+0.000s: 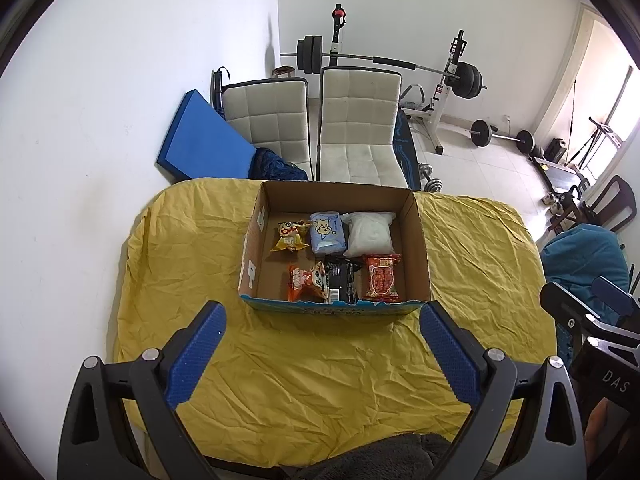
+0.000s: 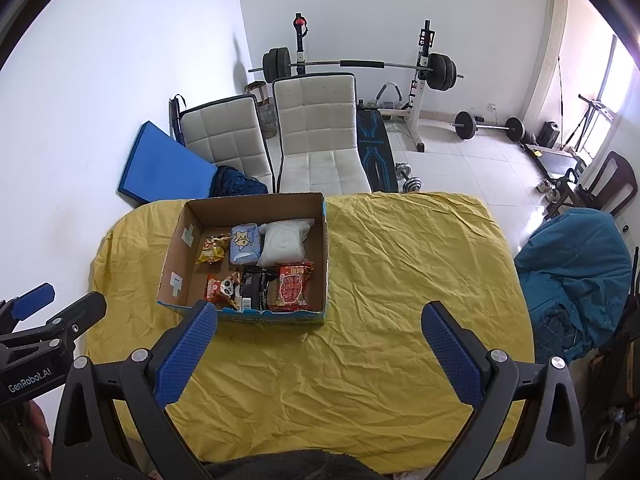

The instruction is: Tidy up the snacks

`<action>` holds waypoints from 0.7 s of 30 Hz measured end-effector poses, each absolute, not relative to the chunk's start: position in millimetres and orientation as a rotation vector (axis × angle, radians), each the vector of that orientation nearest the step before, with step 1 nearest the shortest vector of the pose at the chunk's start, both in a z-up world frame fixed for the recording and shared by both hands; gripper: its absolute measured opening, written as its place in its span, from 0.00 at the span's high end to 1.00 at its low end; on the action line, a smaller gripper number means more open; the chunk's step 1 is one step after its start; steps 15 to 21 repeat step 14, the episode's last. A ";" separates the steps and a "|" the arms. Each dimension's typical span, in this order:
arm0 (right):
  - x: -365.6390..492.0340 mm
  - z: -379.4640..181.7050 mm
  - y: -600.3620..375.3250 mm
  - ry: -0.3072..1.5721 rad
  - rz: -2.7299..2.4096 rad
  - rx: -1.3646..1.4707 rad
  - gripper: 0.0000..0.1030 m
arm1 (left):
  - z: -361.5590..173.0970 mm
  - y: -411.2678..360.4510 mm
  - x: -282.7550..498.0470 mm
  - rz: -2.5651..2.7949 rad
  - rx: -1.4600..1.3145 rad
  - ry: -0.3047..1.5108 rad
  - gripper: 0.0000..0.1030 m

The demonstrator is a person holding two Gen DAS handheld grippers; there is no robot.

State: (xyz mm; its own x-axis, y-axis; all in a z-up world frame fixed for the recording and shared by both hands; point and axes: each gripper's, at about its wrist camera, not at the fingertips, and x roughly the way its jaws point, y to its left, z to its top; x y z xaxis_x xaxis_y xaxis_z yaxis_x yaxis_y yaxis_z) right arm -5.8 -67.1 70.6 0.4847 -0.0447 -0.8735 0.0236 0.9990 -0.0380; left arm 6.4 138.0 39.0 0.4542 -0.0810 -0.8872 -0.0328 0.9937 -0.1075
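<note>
A cardboard box (image 1: 420,240) (image 2: 178,256) stands on the yellow-covered table (image 1: 320,368) (image 2: 400,280). Inside lie several snack packs in two rows: a yellow pack (image 1: 289,236), a light blue pack (image 1: 327,233), a white bag (image 1: 368,234), an orange panda pack (image 1: 306,282), a black pack (image 1: 341,282) and a red pack (image 1: 382,278). My left gripper (image 1: 322,322) is open and empty, held above the cloth in front of the box. My right gripper (image 2: 320,320) is open and empty too, in front of the box and to its right.
Two white chairs (image 1: 360,120) and a blue mat (image 1: 200,136) stand behind the table. A barbell rack (image 1: 452,76) and weights fill the far floor. A teal-draped chair (image 2: 572,272) is at the table's right. White wall borders the left.
</note>
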 end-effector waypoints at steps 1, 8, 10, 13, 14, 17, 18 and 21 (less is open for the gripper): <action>-5.9 70.7 -67.2 1.063 -0.041 -0.024 0.00 | 38.8 137.6 5.9 -0.030 -0.116 1.100 0.04; -6.1 70.8 -67.5 1.064 -0.040 -0.024 0.00 | 38.3 137.5 6.3 -0.026 -0.114 1.098 0.04; -6.0 70.8 -67.7 1.062 -0.041 -0.024 0.00 | 38.5 138.0 6.9 -0.025 -0.114 1.094 0.04; -6.2 70.1 -68.3 1.061 -0.043 -0.022 0.00 | 38.6 138.4 6.8 -0.026 -0.116 1.093 0.04; -6.2 70.3 -68.5 1.062 -0.043 -0.024 0.00 | 38.3 138.2 7.1 -0.027 -0.116 1.093 0.04; -6.2 70.3 -68.5 1.062 -0.043 -0.024 0.00 | 38.3 138.2 7.1 -0.027 -0.116 1.093 0.04; -6.2 70.3 -68.5 1.062 -0.043 -0.024 0.00 | 38.3 138.2 7.1 -0.027 -0.116 1.093 0.04; -6.2 70.3 -68.5 1.062 -0.043 -0.024 0.00 | 38.3 138.2 7.1 -0.027 -0.116 1.093 0.04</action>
